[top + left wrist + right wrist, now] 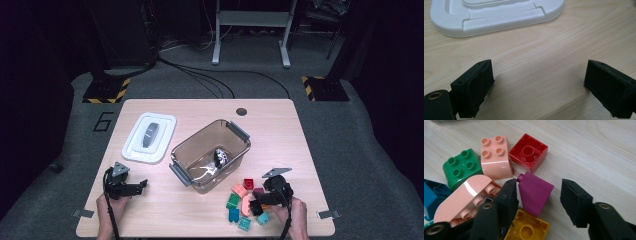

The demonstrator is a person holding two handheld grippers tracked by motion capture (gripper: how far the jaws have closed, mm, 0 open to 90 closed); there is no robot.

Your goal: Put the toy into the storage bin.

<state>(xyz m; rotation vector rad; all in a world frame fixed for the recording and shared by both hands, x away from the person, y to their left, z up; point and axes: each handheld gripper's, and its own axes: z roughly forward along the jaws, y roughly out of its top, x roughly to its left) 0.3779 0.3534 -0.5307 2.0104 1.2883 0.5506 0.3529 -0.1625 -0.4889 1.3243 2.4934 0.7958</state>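
Wooden table, a person's two hands coming in from the near edge, each with a black two-jaw gripper. Right gripper is low over a cluster of toy bricks at the near right of the table, just in front of the clear plastic bin. Its jaws straddle a magenta sloped brick lying on its side: the left jaw touches the brick's edge, the right jaw stands off with bare wood visible between pad and brick, so the jaws are not clamped on it, only partly parted around it. Around that brick: a red square brick turned hollow side up just beyond it, a pale pink four-stud brick beside the red one, a green four-stud brick next to the pink one, a pink curved brick on its side against the left jaw, a yellow brick hollow side up just under the gripper, and a blue brick at the far left edge. Left gripper sits at the near left of the table, jaws spread wide with nothing but bare wood between them; the white lid lies flat ahead of it, apart from the jaws. Inside the bin there are a few small objects, too small to identify.
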